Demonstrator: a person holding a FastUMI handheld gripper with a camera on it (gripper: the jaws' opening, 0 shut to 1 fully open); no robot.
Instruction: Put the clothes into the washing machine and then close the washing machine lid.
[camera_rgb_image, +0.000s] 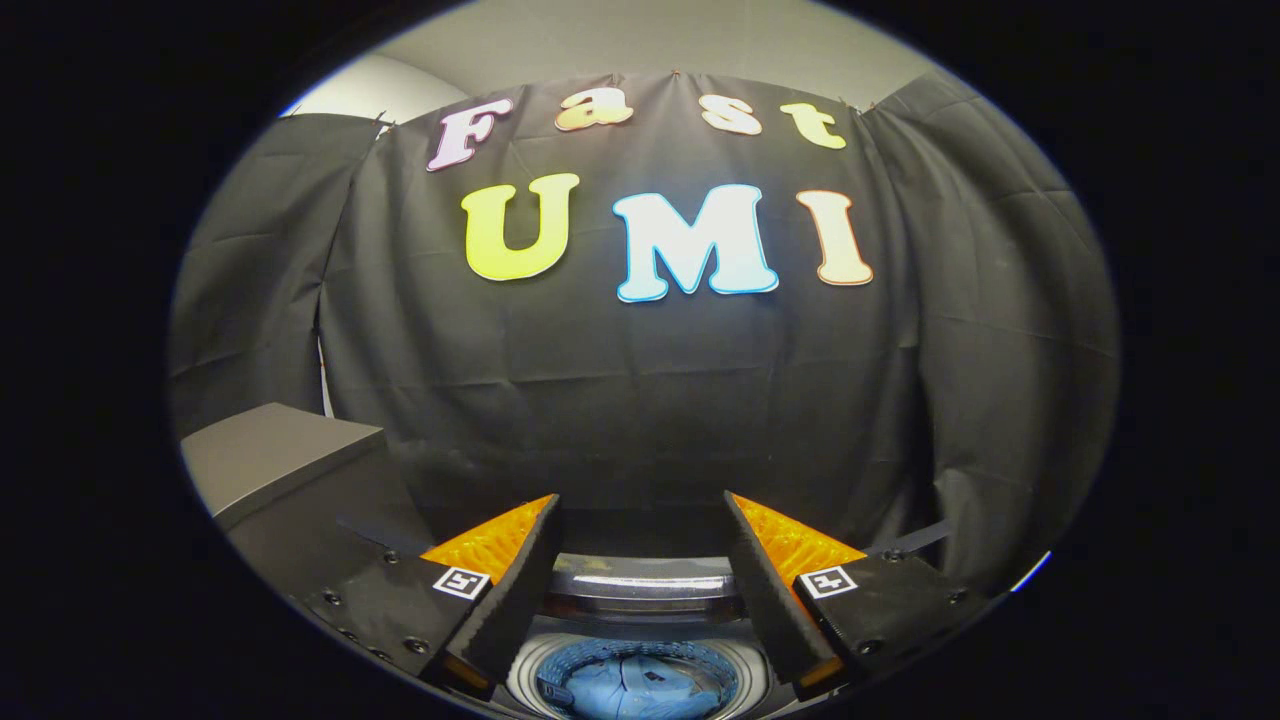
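Note:
The gripper (640, 520) is open, its two orange-and-black fingers (500, 560) spread wide with nothing between them. Below and between the fingers sits a small washing machine (640, 600) with its top open. Blue clothes (635, 685) lie bunched inside the round drum. The lid (640, 572) appears as a shiny dark band standing at the back of the opening, just beyond the fingers. The gripper hovers above the machine and touches nothing.
A grey box-like block (275, 455) stands to the left of the machine, beside the left finger. The black cloth wall hangs close behind the machine.

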